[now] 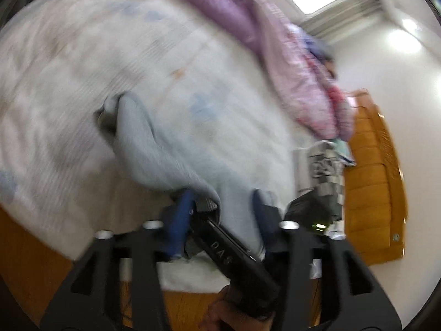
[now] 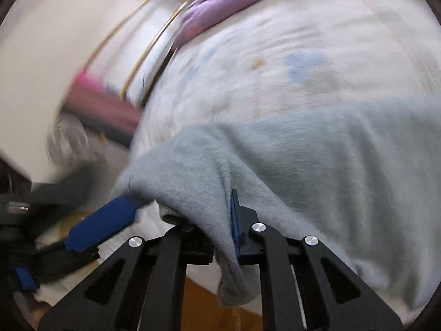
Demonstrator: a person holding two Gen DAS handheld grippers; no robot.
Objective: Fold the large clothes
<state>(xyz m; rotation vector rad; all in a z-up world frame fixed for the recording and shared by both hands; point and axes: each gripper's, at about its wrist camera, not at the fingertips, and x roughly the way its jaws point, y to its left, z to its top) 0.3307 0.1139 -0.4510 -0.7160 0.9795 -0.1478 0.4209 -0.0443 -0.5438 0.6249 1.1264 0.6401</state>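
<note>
A pale blue fleece garment lies on a white patterned bedsheet. In the left wrist view my left gripper has its blue fingers apart, with the garment's edge hanging between them. The other gripper's black body crosses in front. In the right wrist view the garment drapes over my right gripper. Its right blue finger presses against a fold of the cloth; its left finger is hidden under the cloth. The left gripper's blue finger shows at the left. Both views are motion-blurred.
A pink and purple quilt is heaped at the far side of the bed. A wooden bed frame and white wall are at the right. A dark bag sits by the bed. Wooden floor shows below.
</note>
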